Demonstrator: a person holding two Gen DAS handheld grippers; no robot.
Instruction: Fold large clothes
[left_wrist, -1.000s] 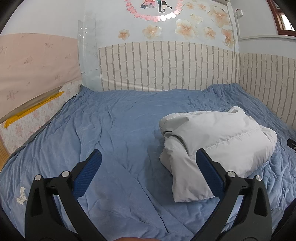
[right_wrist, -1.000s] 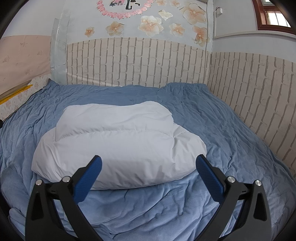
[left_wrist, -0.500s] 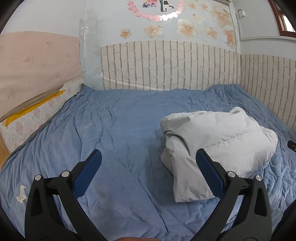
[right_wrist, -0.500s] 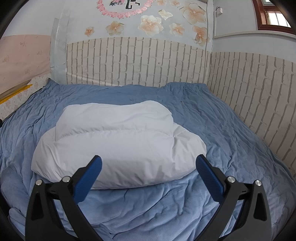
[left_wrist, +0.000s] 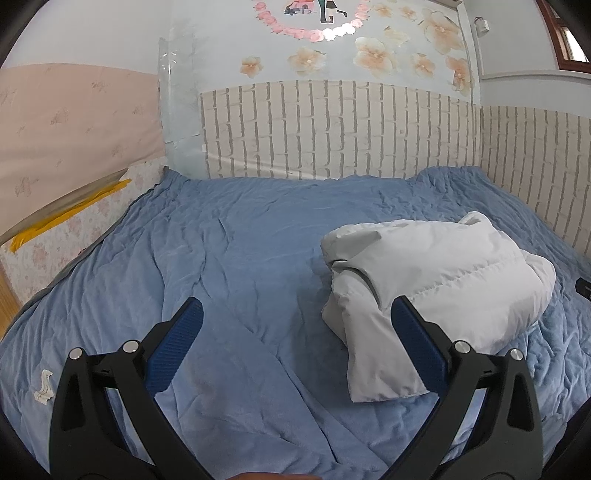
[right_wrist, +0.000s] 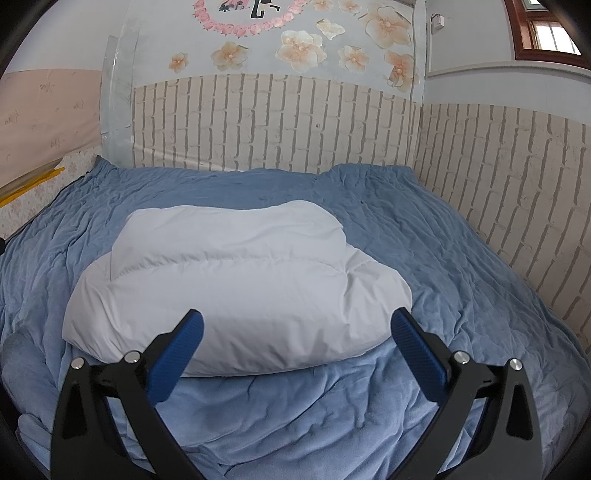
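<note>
left tongs (left_wrist: 295, 317): blue-padded fingers wide apart, empty, above the wrinkled blue bedcover (left_wrist: 229, 258)
right tongs (right_wrist: 295, 321): fingers spread apart, holding nothing
folded white padded jacket (right_wrist: 236, 280): lies on the bedcover just ahead of the right tongs, ahead and right of the left tongs
hidden: jacket's underside and inner folds
unclear: small white scrap (left_wrist: 44, 386) left of the left tongs

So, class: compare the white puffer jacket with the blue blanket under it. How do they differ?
The white puffer jacket is folded into a compact, puffy bundle; the blue blanket lies spread flat across the bed. The jacket has stitched quilt lines; the blanket shows loose wrinkles. The jacket rests on top; the blanket lies beneath. Both are soft fabric, and neither is gripped.
</note>
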